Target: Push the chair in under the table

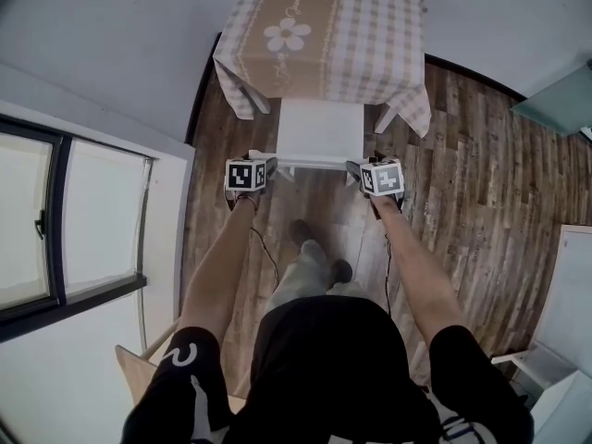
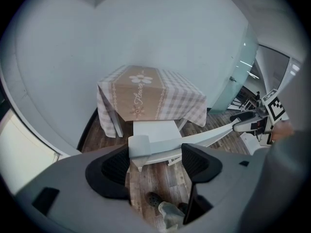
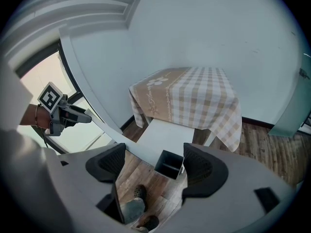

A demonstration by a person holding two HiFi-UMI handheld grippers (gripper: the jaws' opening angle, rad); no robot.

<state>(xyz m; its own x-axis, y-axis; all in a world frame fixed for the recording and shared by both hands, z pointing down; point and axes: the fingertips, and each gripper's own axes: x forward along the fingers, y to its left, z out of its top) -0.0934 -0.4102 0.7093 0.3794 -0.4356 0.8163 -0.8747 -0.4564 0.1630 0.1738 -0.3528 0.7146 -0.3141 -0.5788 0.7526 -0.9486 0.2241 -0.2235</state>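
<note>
White square-seated chair point(image 1: 319, 129): seat front is pointed at, and partly tucked under, the table draped in beige checked cloth point(image 1: 324, 35). Its top rail is laid crosswise. Left gripper point(image 1: 266, 165) and right gripper point(image 1: 355, 167): jaws are held wide, with a rail end lodged unclamped between each pair.

Dark-framed window point(image 1: 102, 220) at left, wood-plank floor point(image 1: 481, 183), white wall point(image 1: 111, 26), pale glass panel point(image 1: 555, 100) at right

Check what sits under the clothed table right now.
The white chair has its seat's far edge just under the checked cloth, between two white table legs. The hanging cloth hides whatever lies deeper under there.
</note>
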